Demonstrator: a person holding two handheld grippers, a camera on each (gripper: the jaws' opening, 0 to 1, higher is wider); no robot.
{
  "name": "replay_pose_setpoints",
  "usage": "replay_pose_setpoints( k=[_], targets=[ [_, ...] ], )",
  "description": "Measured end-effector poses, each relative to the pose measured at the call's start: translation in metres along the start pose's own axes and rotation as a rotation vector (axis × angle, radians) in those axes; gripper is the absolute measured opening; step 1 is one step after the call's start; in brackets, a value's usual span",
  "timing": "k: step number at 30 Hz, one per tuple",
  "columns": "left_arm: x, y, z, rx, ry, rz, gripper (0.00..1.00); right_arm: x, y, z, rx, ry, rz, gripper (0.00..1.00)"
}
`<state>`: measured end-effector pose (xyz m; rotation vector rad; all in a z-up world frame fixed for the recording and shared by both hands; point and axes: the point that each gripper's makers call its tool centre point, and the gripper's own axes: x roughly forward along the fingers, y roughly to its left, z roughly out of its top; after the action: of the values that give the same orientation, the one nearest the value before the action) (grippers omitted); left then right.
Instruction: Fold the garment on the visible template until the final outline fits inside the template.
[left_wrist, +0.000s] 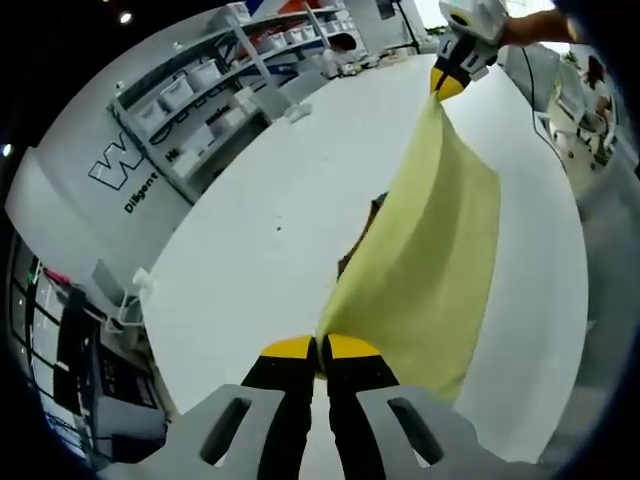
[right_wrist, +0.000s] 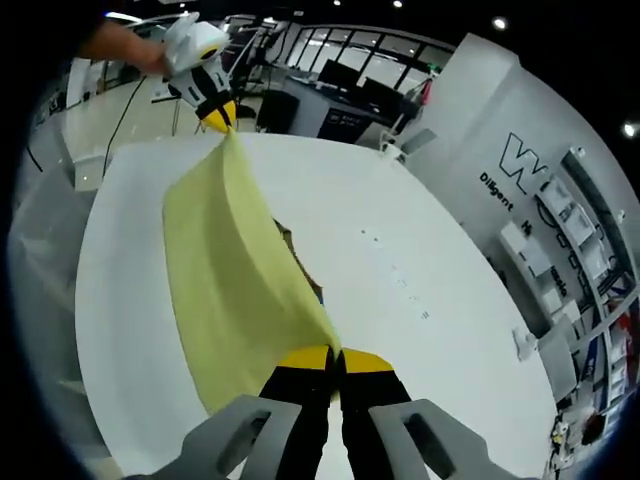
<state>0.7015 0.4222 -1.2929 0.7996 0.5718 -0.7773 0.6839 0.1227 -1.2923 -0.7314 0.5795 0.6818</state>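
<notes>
yellow cloth hangs stretched between our two claws: the left claw (left_wrist: 318, 348) is pressed together on one corner of the garment (left_wrist: 432, 270), and the right claw (right_wrist: 334, 354) pinches the opposite corner, each seen far off in the other's view. the sheet is lifted off the white desk (left_wrist: 260, 240), sagging at its lower edge. a dark patch (left_wrist: 372, 212) under it may be the template; we cannot tell. if either pinch slips, the cloth drops crooked, and laying it down blind could hide or miss that outline.
</notes>
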Motion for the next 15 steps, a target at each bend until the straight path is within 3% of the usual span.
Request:
replay_pose_setpoints(
  k=[4,15],
  targets=[
    [0.01,0.007,0.003,-0.012,0.0,0.007,0.03,0.008,-0.008,0.001,0.001,0.001,-0.011,0.0],
    [0.035,0.012,-0.01,-0.038,0.036,0.004,0.03,0.039,-0.012,-0.009,0.049,0.014,-0.005,0.0]
  ],
)
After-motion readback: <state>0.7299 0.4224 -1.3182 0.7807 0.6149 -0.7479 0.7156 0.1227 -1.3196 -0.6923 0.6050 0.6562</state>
